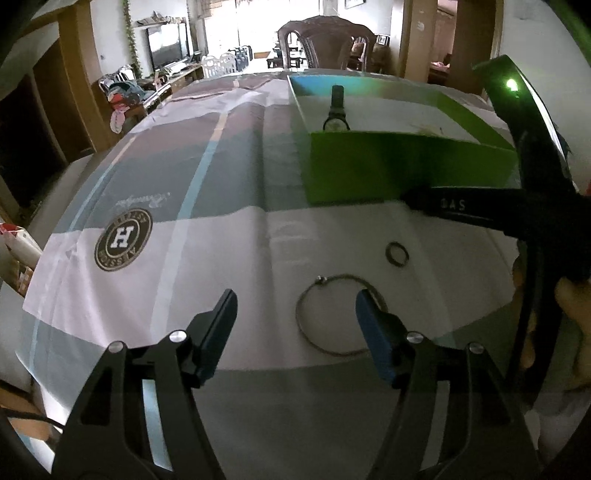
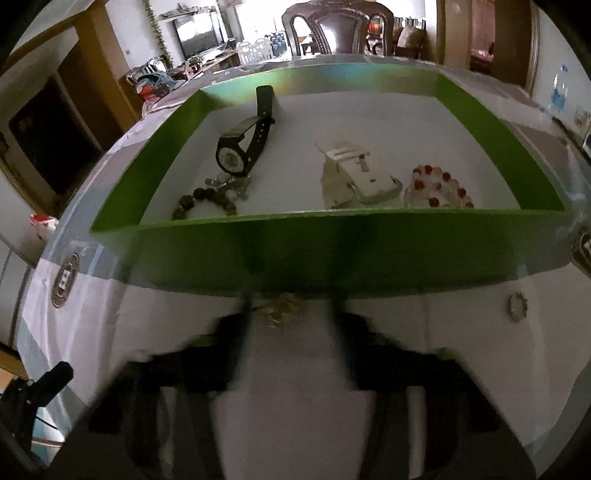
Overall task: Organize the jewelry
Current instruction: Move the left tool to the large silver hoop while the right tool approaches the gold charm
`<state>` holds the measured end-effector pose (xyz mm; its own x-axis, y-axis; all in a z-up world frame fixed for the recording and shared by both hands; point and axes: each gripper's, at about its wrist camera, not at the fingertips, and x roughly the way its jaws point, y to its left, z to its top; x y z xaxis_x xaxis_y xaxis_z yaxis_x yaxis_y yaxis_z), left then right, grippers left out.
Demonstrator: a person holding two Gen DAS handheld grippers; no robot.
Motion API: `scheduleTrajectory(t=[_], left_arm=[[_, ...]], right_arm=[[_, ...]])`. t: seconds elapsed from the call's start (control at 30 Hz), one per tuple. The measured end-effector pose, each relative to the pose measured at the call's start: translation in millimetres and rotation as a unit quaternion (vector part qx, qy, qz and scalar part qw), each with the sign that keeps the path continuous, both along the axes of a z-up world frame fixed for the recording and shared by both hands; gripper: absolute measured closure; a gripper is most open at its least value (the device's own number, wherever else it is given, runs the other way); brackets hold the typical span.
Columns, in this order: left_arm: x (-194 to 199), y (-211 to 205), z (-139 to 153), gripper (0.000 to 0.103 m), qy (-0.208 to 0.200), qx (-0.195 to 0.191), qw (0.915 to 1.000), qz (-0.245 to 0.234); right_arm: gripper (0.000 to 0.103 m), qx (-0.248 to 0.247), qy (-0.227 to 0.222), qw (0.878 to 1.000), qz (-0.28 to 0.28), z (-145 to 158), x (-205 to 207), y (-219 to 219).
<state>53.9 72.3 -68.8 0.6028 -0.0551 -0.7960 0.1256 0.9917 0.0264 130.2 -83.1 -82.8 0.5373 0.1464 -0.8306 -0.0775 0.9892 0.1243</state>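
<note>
A green box (image 1: 369, 170) stands on the table; in the right wrist view its near wall (image 2: 332, 251) is close ahead. Inside lie a black watch (image 2: 240, 147), a brown bead bracelet (image 2: 207, 201), a white clip (image 2: 365, 173) and a red-and-clear bead bracelet (image 2: 439, 188). My left gripper (image 1: 295, 310) is open above the cloth, beside a thin silver bangle (image 1: 332, 317). A small dark ring (image 1: 397, 253) lies beyond it. My right gripper (image 2: 291, 314) is blurred, with a small gold-coloured piece (image 2: 280, 308) between its fingers just before the box wall. A toothed ring (image 2: 517, 304) lies at the right.
The table wears a grey, white and blue cloth with a round H logo (image 1: 123, 240). The right gripper's body (image 1: 517, 206) crosses the left wrist view at the right. A dark wooden chair (image 2: 338, 29) stands behind the table's far edge.
</note>
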Motion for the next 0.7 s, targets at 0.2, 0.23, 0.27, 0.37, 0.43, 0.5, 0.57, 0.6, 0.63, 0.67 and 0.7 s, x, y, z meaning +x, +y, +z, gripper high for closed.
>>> scheduleTrajectory(t=[0.2,0.23,0.27,0.37,0.43,0.5,0.57,0.6,0.63,0.67,0.7], left_arm=[[-13,-12,-3,0.034,0.001,-0.009,0.9995,-0.031],[-12,-15,-5,0.034,0.004,-0.012,0.9993,-0.036],[-11,-18,-7,0.034,0.01,-0.016,0.999,-0.04],[-6,-28,-17,0.036,0.025,-0.011,0.999,-0.035],[-5,-32,-20,0.039,0.024,-0.006,0.9992,-0.032],[-5,-38,-21,0.043,0.018,-0.008,0.9994,-0.03],[-5,-43,-21,0.044,0.016,-0.006,0.9994,-0.03],[-4,-47,-22,0.044,0.014,-0.007,0.9993,-0.034],[-4,-51,-23,0.044,0.012,-0.008,0.9991,-0.04],[-4,-54,-24,0.044,0.01,-0.007,0.999,-0.042],[-3,-57,-24,0.044,0.008,-0.007,0.999,-0.043]], right_arm=[[0.082,-0.028,0.0,1.0,0.009,-1,-33,-31],[0.082,-0.028,0.0,1.0,0.006,-1,-42,-41],[0.082,-0.026,0.001,1.0,0.002,-2,-46,-47],[0.082,-0.017,0.0,1.0,-0.016,-2,-63,-70],[0.082,-0.016,-0.006,0.999,-0.027,-2,-72,-81],[0.082,-0.017,-0.013,0.999,-0.037,-3,-79,-92],[0.082,-0.002,-0.029,0.999,-0.037,-1,-83,-97],[0.082,0.0,-0.04,0.998,-0.038,0,-84,-97],[0.082,-0.006,-0.046,0.998,-0.037,-1,-85,-96],[0.082,-0.009,-0.047,0.998,-0.035,-2,-85,-96],[0.082,-0.009,-0.044,0.999,-0.03,-4,-85,-96]])
